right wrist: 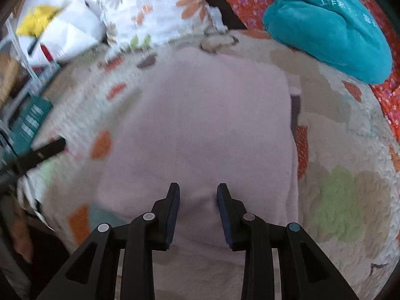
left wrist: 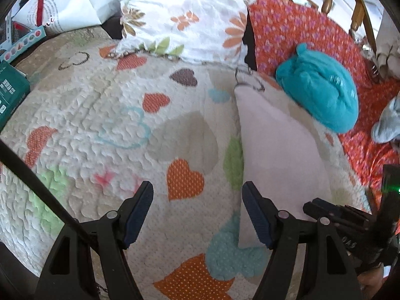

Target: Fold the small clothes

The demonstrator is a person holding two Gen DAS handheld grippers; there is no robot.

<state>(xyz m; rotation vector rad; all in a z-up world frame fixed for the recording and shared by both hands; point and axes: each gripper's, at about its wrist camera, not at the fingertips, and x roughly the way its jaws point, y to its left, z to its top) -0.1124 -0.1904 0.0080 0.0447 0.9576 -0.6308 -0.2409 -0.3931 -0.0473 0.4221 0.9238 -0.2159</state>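
a pale pink garment (right wrist: 200, 130) is lying flat on the heart-patterned quilt (left wrist: 100, 115) beside a teal bundle (right wrist: 330, 30), looking soft and light, best pinched at an edge, while the right gripper (right wrist: 198, 192) is hovering narrowly parted and empty over it and the left gripper (left wrist: 197, 190) is gaping wide beside it.

both wrist views angled down, close, sharing pale garment (left wrist: 280, 155), quilt (left wrist: 100, 115)

Ahead of my left gripper (left wrist: 197, 187) the heart-patterned quilt (left wrist: 105, 105) lies open for passage, while the folded pale cloth (left wrist: 277, 150) borders it on the right, a teal bundle (left wrist: 322, 87) and floral pillow (left wrist: 190, 12) block the far side, and boxes (left wrist: 12, 92) crowd the left edge.
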